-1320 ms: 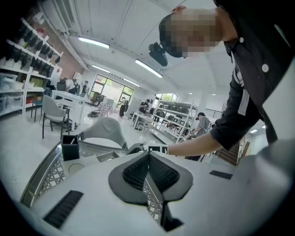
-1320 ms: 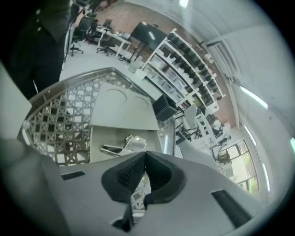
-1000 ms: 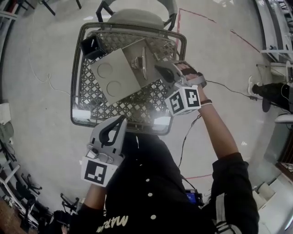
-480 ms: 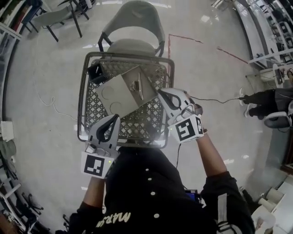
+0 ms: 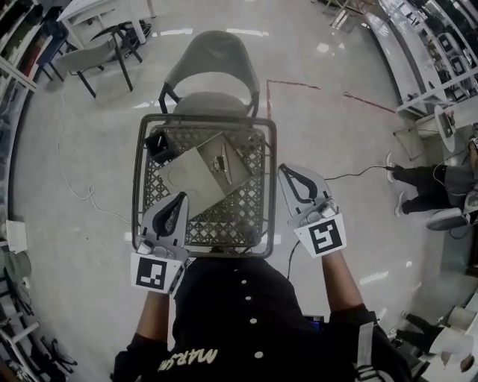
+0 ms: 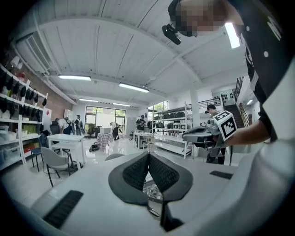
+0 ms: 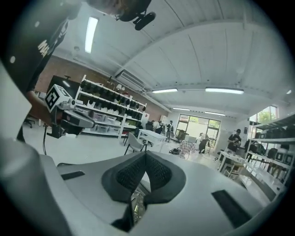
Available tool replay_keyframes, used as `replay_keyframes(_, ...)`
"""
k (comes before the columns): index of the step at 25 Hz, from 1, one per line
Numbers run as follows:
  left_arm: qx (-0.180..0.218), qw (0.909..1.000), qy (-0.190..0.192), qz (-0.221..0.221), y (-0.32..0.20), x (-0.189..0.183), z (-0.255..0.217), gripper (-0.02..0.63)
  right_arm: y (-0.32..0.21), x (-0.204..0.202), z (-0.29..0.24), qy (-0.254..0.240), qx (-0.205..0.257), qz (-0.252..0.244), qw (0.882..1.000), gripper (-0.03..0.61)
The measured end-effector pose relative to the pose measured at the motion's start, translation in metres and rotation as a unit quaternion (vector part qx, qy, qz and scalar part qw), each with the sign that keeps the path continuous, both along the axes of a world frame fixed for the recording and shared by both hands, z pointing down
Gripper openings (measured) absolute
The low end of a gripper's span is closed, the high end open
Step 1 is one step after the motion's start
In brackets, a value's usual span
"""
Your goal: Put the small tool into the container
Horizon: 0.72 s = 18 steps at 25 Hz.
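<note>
A wire mesh basket (image 5: pixel 205 118) stands on a grey chair (image 5: pixel 211 63) in the head view. Inside it a small metal tool (image 5: pixel 224 158) lies on a flat grey board (image 5: pixel 193 177), and a black box (image 5: pixel 159 143) sits in the far left corner. My left gripper (image 5: pixel 179 203) hovers over the basket's near left part, shut and empty. My right gripper (image 5: pixel 288 174) hangs just outside the right rim, also shut with nothing in it. In the left gripper view the pads (image 6: pixel 138 173) meet; the right gripper view shows its pads (image 7: pixel 133 173) pressed together too.
A second chair (image 5: pixel 93 56) and a white table (image 5: pixel 104 11) stand at the far left. Someone's legs (image 5: pixel 418 186) show at the right by shelving. A cable (image 5: pixel 358 173) and red tape (image 5: pixel 306 86) run over the glossy floor.
My right gripper has drawn back out of the basket to its right side. The left gripper has shifted slightly. The view has risen, so the basket looks smaller.
</note>
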<state>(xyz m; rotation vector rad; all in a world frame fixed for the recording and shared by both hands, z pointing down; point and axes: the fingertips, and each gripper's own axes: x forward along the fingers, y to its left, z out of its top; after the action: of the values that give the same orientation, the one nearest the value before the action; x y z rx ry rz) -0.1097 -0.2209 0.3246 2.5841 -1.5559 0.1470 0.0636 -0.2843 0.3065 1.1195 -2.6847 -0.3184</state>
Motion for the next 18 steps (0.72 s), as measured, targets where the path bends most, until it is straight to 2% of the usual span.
replay_keyframes(2, 0.007, 1.0000, -0.007, 0.001, 0.002, 0.001, -0.004, 0.026, 0.004, 0.013, -0.006, -0.031, -0.009, 0.033, 0.999, 0.012)
replay_keyframes(6, 0.025, 0.9995, 0.006, -0.019, 0.004, -0.002, -0.017, 0.026, 0.016, 0.040, -0.013, -0.065, -0.021, 0.079, 0.995, 0.012)
replay_keyframes(12, 0.042, 0.9974, 0.016, -0.056, 0.011, -0.018, -0.028, 0.026, 0.035, 0.059, -0.030, -0.128, -0.002, 0.113, 0.985, 0.011)
replay_keyframes(16, 0.053, 0.9966, -0.008, -0.062, 0.017, -0.020, -0.025, 0.026, 0.039, 0.071, -0.028, -0.149, 0.004, 0.135, 0.980, 0.011)
replay_keyframes(18, 0.056, 0.9962, -0.007, -0.066, 0.020, -0.021, -0.024, 0.026, 0.040, 0.074, -0.025, -0.151, 0.001, 0.143, 0.978, 0.011)
